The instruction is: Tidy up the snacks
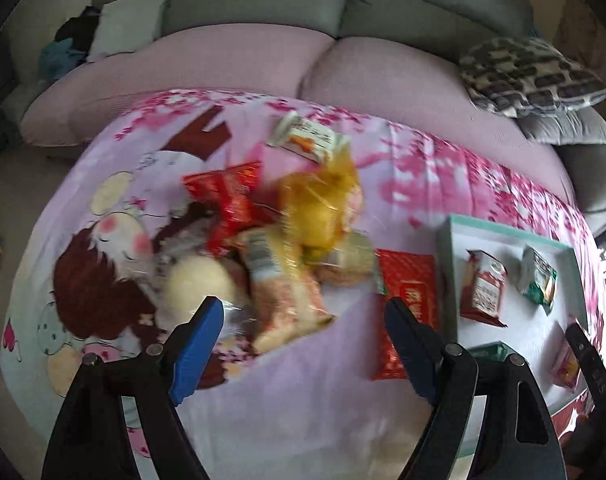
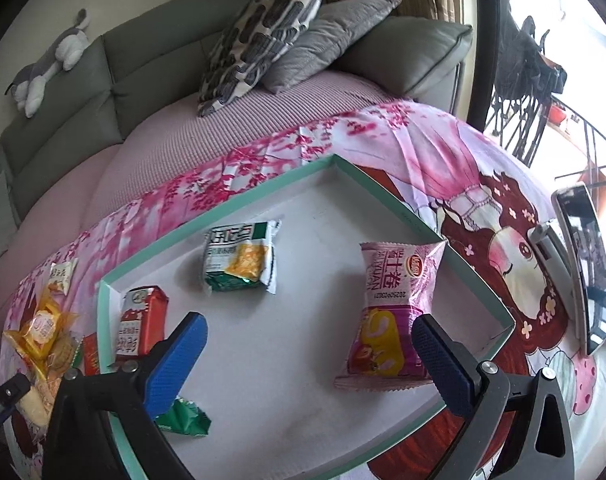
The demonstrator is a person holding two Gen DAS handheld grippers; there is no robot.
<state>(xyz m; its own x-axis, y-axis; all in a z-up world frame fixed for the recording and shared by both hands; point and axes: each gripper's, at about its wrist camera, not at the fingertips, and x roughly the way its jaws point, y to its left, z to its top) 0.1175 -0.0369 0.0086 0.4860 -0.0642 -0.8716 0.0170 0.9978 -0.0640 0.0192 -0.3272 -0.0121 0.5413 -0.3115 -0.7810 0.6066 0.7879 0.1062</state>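
A pile of snack packets (image 1: 287, 232) lies on the pink printed cloth: red, yellow, pale pink ones and a red flat packet (image 1: 409, 304). My left gripper (image 1: 303, 332) is open and empty, just short of the pile. A shallow white tray with a teal rim (image 2: 231, 208) holds a red packet (image 2: 143, 322), a green-white packet (image 2: 241, 258), a pink-purple packet (image 2: 395, 316) and a small green packet (image 2: 183, 420). My right gripper (image 2: 309, 354) is open and empty above the tray. The tray also shows in the left wrist view (image 1: 503, 232).
A grey sofa with a pink cover (image 1: 263, 60) runs behind the cloth, with patterned and grey cushions (image 2: 263, 40). A phone on a stand (image 2: 583, 264) stands right of the tray. A plush toy (image 2: 51, 64) lies on the sofa back.
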